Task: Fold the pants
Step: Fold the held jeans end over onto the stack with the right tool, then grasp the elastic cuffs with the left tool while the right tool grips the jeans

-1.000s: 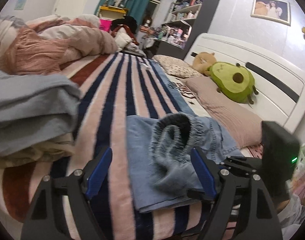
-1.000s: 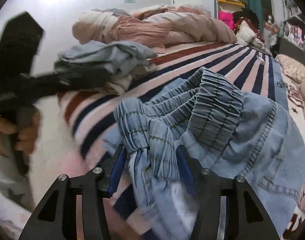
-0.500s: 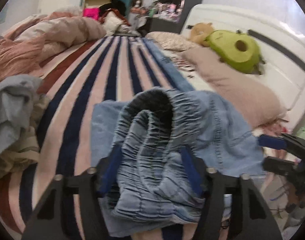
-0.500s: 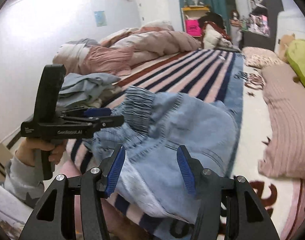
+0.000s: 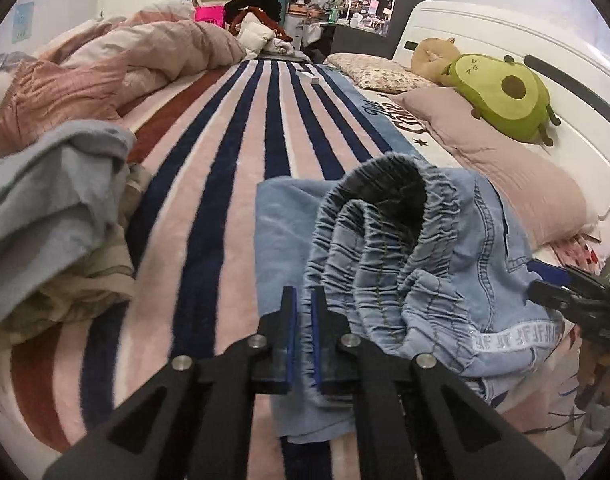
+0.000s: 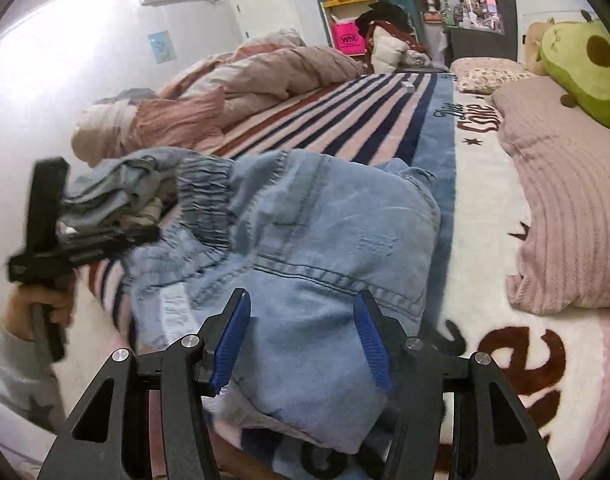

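Light blue denim pants (image 5: pixel 485 256) lie bunched on the striped bed cover, near its front edge. Their gathered elastic waistband (image 5: pixel 389 240) stands up in a loop. My left gripper (image 5: pixel 303 312) is shut on the near edge of the waistband. In the right wrist view the pants (image 6: pixel 329 240) spread out in front of my right gripper (image 6: pixel 303 328), which is open, with denim lying between its blue pads (image 6: pixel 369 340). The left gripper (image 6: pixel 81 248) shows at the left, held by a hand.
A pile of grey and beige clothes (image 5: pixel 45 220) lies left of the pants. A pink duvet (image 5: pixel 117 68) is heaped at the far left. Pink pillows (image 5: pixel 501 168) and an avocado plush (image 5: pixel 505 96) lie along the white headboard on the right.
My left gripper has moved in and closed on the waistband. My right gripper let go of the waistband, opened and drew back to the right side of the pants.
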Motion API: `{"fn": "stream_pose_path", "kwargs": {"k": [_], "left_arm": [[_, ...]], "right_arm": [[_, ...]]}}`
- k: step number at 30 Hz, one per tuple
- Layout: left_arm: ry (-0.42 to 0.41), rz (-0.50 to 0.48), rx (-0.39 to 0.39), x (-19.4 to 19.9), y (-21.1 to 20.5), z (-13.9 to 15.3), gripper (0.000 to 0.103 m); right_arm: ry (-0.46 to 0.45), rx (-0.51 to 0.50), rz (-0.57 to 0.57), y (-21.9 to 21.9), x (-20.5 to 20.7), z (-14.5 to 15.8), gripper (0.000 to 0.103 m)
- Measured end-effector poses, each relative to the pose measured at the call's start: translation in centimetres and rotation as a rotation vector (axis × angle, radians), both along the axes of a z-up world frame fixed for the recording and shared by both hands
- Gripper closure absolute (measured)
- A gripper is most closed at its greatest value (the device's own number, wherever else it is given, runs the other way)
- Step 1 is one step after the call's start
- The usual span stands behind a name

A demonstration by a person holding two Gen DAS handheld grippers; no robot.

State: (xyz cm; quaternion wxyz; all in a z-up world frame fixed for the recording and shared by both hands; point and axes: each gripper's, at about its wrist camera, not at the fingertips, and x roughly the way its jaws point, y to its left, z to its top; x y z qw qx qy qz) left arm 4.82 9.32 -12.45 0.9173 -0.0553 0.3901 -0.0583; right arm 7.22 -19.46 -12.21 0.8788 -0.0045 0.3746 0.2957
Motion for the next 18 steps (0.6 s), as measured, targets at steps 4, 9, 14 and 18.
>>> {"fn": "stream_pose_path", "kwargs": {"k": [4, 9, 14, 18], "left_arm": [[-0.027, -0.056, -0.071, 0.1, 0.5, 1.2, 0.066], [-0.057, -0.158, -0.125, 1.2, -1.3, 2.6, 0.054], [-0.025, -0.208, -0.093, 3.8, -4.0, 2.1, 0.054], [0.009, -0.223, -0.061, 5.9, -5.4, 1.5, 0.072]], "right_arm": [[0.057, 0.012, -0.067, -0.8, 1.0, -1.0, 0.054], [0.066, 0.015, -0.088, -1.0, 1.0, -1.1, 0.053], [0.068, 0.014, -0.089, -0.9, 0.9, -0.9, 0.052], [0.069, 0.016, -0.077, -0.9, 0.7, -0.7, 0.052]]}}
